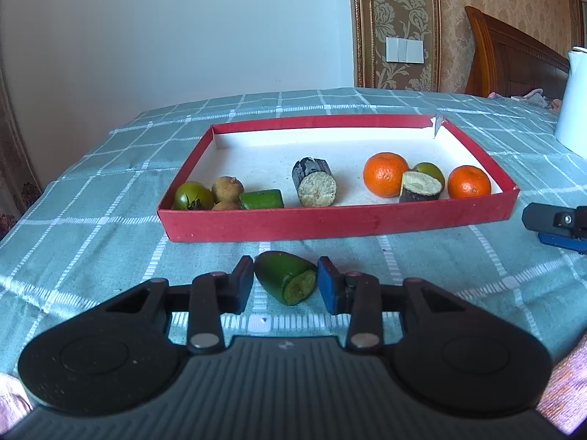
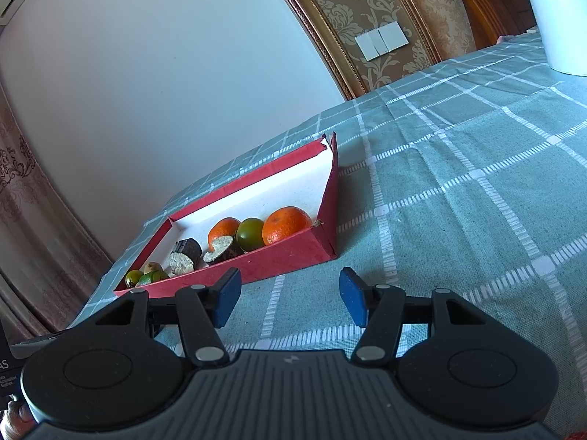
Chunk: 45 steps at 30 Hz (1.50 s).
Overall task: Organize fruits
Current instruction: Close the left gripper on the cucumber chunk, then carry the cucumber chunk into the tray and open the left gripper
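A cut green fruit piece [image 1: 288, 277] lies on the checked cloth between the fingers of my left gripper [image 1: 285, 282]. The jaws stand open around it, close to its sides, with a small gap on the right. Behind it a shallow red tray [image 1: 330, 222] holds a green tomato [image 1: 192, 195], brown longans [image 1: 227, 189], another green piece [image 1: 262, 198], two dark sugarcane chunks [image 1: 315, 182], two oranges [image 1: 385, 174] and a green fruit. My right gripper [image 2: 290, 297] is open and empty over the cloth, just right of the tray [image 2: 279, 256].
A white jug [image 1: 572, 99] stands at the right on the green checked tablecloth [image 1: 91, 201]. The right gripper's tip [image 1: 554, 223] shows at the right edge of the left wrist view. A wall, light switches and a wooden headboard are behind.
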### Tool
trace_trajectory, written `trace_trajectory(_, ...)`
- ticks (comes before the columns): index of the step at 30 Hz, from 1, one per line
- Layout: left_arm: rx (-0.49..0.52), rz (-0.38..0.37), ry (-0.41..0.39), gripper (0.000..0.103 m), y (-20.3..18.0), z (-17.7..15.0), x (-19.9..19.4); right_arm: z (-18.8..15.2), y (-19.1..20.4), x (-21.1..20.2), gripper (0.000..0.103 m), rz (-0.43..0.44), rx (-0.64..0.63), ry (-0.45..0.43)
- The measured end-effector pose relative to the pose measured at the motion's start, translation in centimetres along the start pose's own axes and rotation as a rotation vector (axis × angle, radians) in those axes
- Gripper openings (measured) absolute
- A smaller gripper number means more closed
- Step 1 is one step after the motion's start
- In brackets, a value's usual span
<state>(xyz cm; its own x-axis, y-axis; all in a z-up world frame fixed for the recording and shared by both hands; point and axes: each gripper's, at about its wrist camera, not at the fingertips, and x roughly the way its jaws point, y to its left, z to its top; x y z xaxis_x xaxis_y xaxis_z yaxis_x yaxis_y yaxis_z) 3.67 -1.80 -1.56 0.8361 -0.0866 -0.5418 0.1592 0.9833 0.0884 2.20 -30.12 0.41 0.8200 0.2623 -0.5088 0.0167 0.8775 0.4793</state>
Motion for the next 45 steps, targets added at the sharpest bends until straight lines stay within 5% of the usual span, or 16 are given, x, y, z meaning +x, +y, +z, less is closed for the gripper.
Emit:
trace_trajectory(18,-0.098,0.024,-0.128,0.035,1.6,5.5,0.2,0.0,0.0,0.1,0.058,0.000,0.001,0.000)
trace_trajectory(33,-0.147,0.054,-0.056,0.035,2.0,6.4,5.5,-0.2,0.1,0.3,0.058,0.000,-0.004,0.003)
trace_trajectory(45,-0.136,0.068,-0.052,0.039,1.7,5.8,6.0,-0.2,0.0,0.5,0.058,-0.002,-0.003,0.004)
